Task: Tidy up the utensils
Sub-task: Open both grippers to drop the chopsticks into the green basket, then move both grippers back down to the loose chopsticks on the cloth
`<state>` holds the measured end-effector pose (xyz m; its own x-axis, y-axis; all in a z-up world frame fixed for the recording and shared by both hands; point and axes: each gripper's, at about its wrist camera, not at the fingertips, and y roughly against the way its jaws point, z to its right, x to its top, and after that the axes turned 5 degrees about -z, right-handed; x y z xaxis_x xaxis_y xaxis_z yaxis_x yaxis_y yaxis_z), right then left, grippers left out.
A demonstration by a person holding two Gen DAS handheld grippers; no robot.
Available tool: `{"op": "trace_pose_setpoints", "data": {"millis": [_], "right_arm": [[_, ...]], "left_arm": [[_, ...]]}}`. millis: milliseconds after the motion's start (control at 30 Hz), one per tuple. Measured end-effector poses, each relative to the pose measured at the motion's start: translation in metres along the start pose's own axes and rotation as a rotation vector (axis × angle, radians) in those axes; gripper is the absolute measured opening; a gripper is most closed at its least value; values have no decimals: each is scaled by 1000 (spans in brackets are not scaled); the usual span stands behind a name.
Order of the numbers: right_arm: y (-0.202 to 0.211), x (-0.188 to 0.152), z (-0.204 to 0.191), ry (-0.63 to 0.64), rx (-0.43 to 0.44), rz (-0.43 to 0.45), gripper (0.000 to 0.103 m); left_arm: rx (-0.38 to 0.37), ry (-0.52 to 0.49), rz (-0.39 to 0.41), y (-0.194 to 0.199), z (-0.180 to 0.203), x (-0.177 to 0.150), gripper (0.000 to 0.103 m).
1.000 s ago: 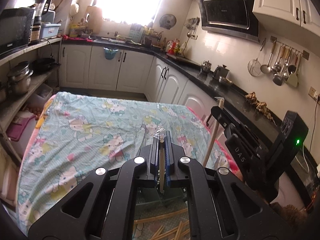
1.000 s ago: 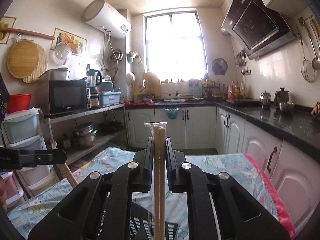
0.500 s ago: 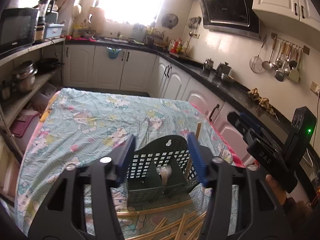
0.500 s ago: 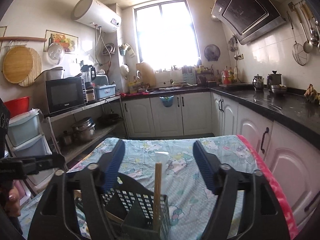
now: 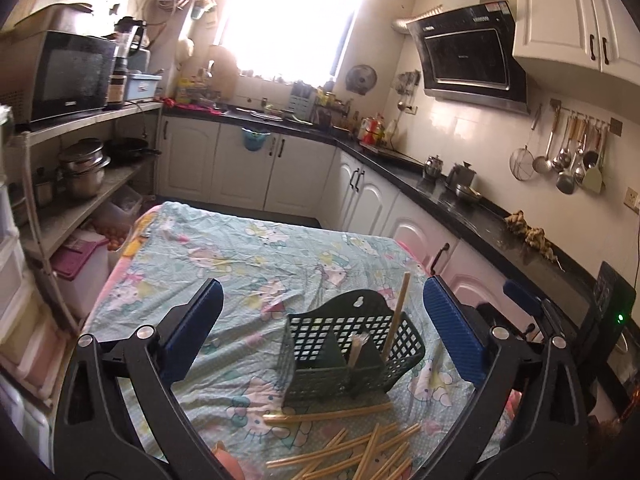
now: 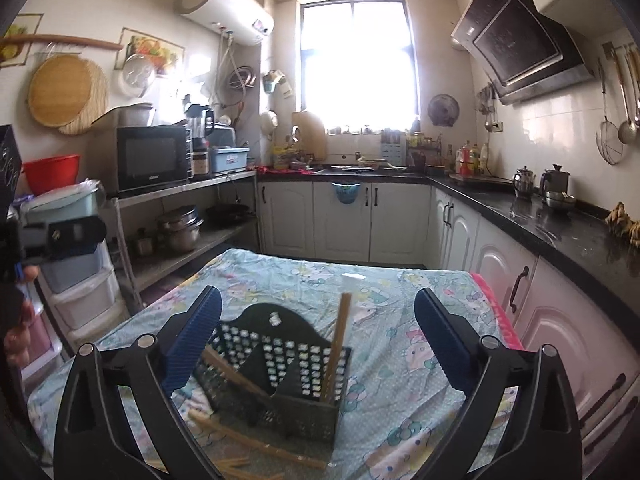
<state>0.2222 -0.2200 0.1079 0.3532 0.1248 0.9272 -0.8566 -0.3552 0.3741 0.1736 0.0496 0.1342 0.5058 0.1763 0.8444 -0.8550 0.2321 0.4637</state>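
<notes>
A dark green mesh utensil basket stands on the table with a chopstick pair upright in its right compartment and a wrapped pair in the middle. It also shows in the right wrist view, with the upright chopsticks and a leaning pair. Several loose chopsticks lie in front of the basket. My left gripper is open and empty, above and behind the basket. My right gripper is open and empty over the basket.
The table carries a cartoon-print cloth. White cabinets and a black counter run along the right and back. Shelves with pots and a microwave stand at the left. The right gripper body shows at the right edge.
Both grippers opened and let their chopstick pairs drop into the basket. Both have since pulled back and up from the basket.
</notes>
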Motion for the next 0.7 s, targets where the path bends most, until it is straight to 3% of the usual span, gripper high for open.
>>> {"op": "trace_pose_setpoints", "data": {"millis": [333,700], "right_arm": [[26,-20,-16,14,37,-50,95],[38,-49,-20,30,35,-141,95]], "left_arm": [[36,25,-3,29,-19,-24,92],[14,20,-94,20,-17,-63,92]]}}
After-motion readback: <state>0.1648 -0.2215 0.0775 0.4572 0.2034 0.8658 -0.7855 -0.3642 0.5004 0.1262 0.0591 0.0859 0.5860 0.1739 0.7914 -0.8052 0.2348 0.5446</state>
